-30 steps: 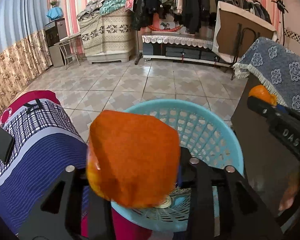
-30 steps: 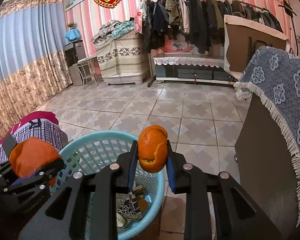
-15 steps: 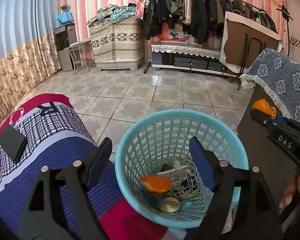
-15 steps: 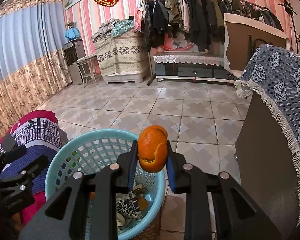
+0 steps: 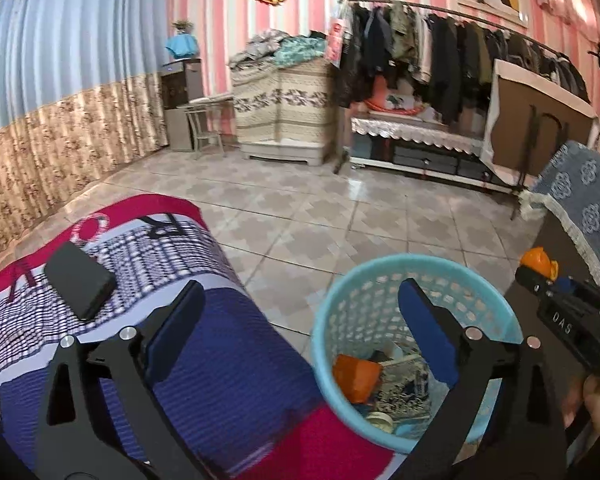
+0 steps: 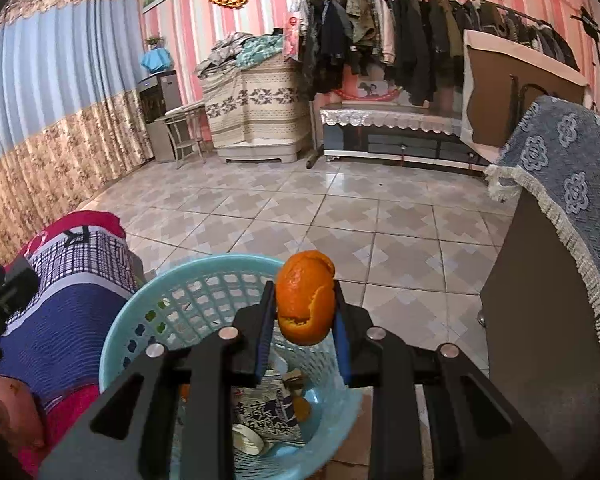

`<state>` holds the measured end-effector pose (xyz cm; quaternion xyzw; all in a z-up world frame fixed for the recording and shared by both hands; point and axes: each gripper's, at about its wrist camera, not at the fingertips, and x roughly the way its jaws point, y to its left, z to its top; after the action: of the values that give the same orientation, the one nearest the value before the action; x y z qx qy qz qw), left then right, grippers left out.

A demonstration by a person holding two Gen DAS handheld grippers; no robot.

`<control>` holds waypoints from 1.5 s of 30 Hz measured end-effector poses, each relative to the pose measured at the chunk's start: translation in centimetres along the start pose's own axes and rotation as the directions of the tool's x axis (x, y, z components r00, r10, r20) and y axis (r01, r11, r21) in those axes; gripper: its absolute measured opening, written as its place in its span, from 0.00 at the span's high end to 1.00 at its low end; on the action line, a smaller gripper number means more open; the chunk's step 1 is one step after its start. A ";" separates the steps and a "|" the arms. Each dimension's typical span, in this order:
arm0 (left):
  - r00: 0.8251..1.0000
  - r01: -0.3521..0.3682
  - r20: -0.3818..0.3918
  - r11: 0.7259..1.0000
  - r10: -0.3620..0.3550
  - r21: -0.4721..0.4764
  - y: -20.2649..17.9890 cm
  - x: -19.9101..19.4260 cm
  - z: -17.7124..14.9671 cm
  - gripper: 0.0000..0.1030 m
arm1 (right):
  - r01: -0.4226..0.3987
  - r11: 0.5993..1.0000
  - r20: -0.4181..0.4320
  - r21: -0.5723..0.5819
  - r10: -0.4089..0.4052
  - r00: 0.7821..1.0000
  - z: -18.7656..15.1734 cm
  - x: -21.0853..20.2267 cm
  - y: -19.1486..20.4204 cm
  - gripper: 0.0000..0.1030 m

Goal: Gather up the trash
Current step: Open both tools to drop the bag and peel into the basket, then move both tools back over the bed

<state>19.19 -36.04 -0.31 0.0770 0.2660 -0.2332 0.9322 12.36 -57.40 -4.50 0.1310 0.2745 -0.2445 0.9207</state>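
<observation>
Two grippers are tilting downward: left gripper (image 5: 298, 328), empty, jaws just spreading wide; right gripper (image 6: 302, 314) pinching one orange peel (image 6: 306, 297). One basket (image 5: 340, 292) is sitting at five o'clock, holding one orange scrap (image 5: 356, 374).

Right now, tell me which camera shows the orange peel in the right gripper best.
The right wrist view: the orange peel sits large and centred, pinched in the right gripper above the blue basket. The left wrist view shows only a small orange scrap at the far right edge, mostly hidden behind that gripper's black body.
</observation>
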 end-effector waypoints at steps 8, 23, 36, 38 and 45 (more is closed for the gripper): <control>0.999 -0.037 0.019 0.998 0.039 -0.054 3.1 -2.1 -0.2 0.06 | -0.048 0.998 0.005 -0.052 0.048 0.999 0.1 0.5 2.5 0.67; 0.992 -0.119 0.029 0.986 0.123 -0.116 9.7 -5.8 -1.8 0.06 | -0.016 0.994 0.030 -0.110 0.019 0.999 0.4 0.0 5.4 0.13; 0.964 -0.267 -0.052 0.944 0.262 -0.193 19.6 -8.3 -5.8 0.06 | -0.034 0.996 0.024 -0.078 0.036 0.999 0.0 -0.3 6.9 0.12; 0.950 -0.311 -0.076 0.930 0.302 -0.197 21.8 -9.0 -7.0 0.06 | -0.050 0.995 0.023 -0.084 0.052 0.998 -0.5 -0.8 7.7 0.12; 0.904 -0.427 -0.140 0.875 0.404 -0.228 28.4 -11.4 -10.3 0.06 | -0.093 0.989 0.025 -0.113 0.096 0.995 -1.5 -2.1 11.2 0.12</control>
<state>19.45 -3.87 -2.39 0.0232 0.3117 0.0119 0.9498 16.01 -46.54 -3.27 0.0883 0.2674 -0.1868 0.9412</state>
